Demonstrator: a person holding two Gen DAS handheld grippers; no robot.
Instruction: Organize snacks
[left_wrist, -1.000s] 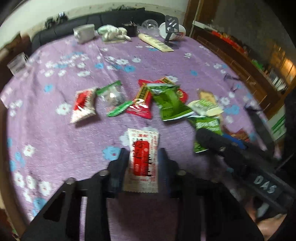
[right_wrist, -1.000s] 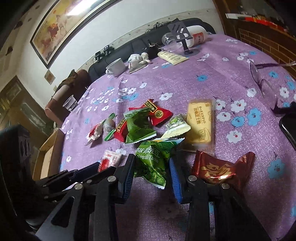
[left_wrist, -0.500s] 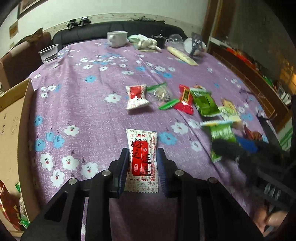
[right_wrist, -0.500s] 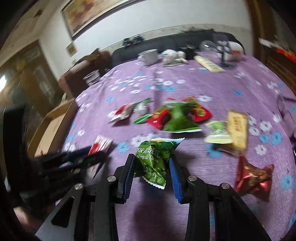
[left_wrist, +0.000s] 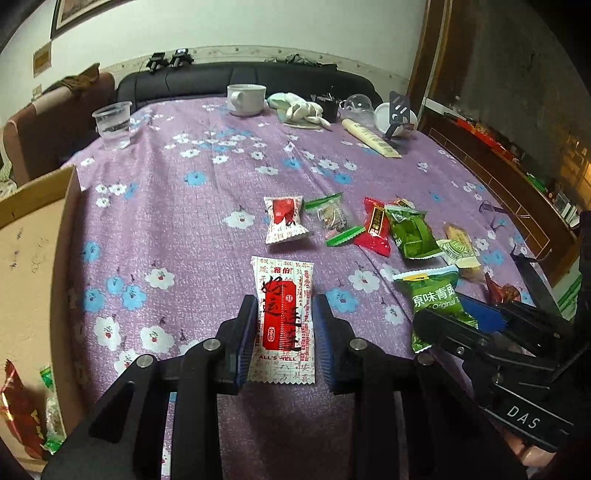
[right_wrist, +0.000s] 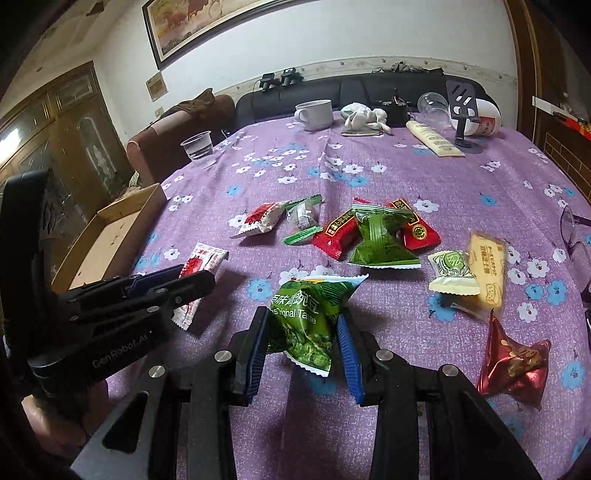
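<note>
Cardboard box (right_wrist: 110, 236) flanks the table's left edge; purple cloth (left_wrist: 192, 229) between lies bare.

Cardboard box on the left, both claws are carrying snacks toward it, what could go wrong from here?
The green pea packet is pinched at its lower part in the right claw, so it may slip out. The left claw with the white-and-red sachet is close beside, so they could collide near the cardboard box.

cardboard box (left_wrist: 33, 258): cut off at left edge | glasses (right_wrist: 574, 236): cut off right
</note>
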